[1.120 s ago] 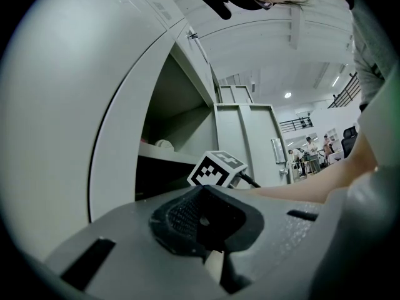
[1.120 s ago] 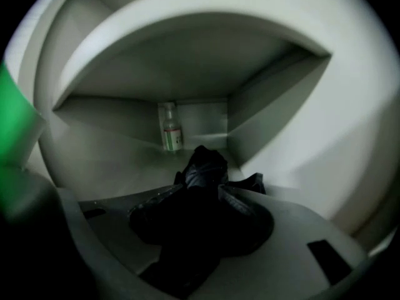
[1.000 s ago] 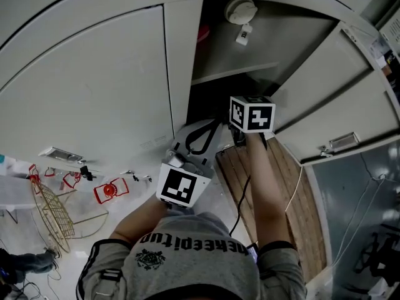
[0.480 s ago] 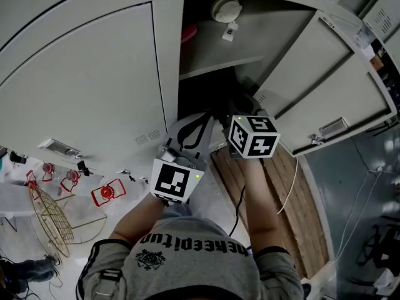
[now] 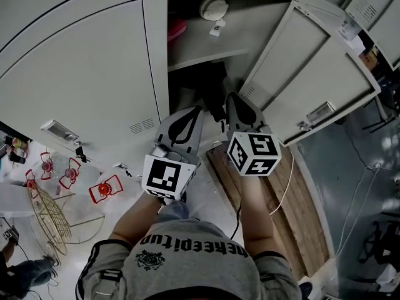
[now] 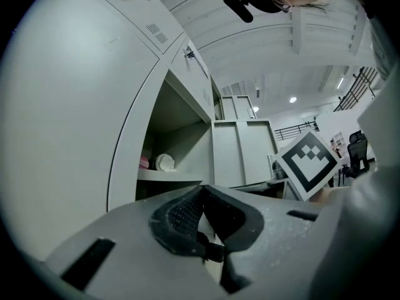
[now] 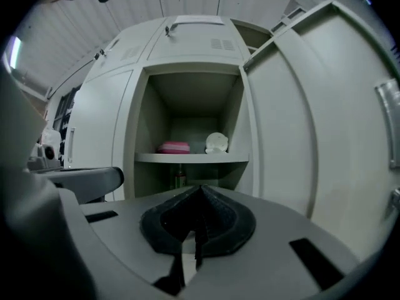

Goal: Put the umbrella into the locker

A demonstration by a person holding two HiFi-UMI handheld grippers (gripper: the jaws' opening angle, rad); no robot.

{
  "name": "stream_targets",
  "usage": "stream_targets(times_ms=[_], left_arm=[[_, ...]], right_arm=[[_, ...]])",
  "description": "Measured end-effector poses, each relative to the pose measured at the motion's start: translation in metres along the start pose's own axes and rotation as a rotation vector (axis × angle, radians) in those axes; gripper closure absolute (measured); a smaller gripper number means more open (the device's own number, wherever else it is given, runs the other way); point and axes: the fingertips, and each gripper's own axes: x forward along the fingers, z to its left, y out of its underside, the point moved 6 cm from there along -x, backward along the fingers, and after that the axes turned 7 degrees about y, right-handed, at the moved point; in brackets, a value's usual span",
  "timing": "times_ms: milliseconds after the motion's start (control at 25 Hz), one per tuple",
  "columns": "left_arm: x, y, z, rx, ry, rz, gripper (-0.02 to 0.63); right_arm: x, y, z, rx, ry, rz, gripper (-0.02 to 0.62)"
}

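The grey locker (image 5: 156, 61) stands open, its door (image 5: 300, 67) swung out to the right. Below its shelf (image 7: 190, 158) a dark long shape (image 5: 211, 89) stands in the lower compartment; I cannot tell whether it is the umbrella. My left gripper (image 5: 197, 110) hangs just in front of the opening, jaws shut and empty, as the left gripper view (image 6: 201, 187) also shows. Beside it, my right gripper (image 5: 231, 97) is shut with nothing between its pads (image 7: 200, 189) and points level at the shelf.
A pink thing (image 7: 174, 147) and a white round thing (image 7: 216, 142) lie on the shelf. Closed locker doors (image 5: 75, 67) stand to the left. On the floor are a wooden board (image 5: 303, 211), a white cable (image 5: 284, 186), red items (image 5: 103, 189) and a wire basket (image 5: 50, 220).
My right gripper has drawn back out of the locker opening and risen. The left gripper has lifted slightly. The view has shifted, so the locker sits further left.
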Motion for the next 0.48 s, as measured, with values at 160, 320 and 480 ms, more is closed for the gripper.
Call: stream_targets(times_ms=[160, 320, 480], left_arm=[[-0.007, -0.008, -0.008, -0.012, -0.022, -0.011, 0.601], [-0.016, -0.009, -0.014, -0.015, -0.039, -0.01, 0.601], [-0.022, -0.014, -0.023, -0.013, -0.047, -0.014, 0.601]], right_arm=[[-0.026, -0.005, -0.004, 0.012, 0.014, -0.032, 0.592], [-0.049, -0.009, -0.008, 0.003, 0.035, -0.062, 0.592], [-0.072, -0.014, -0.01, -0.005, 0.052, -0.093, 0.592]])
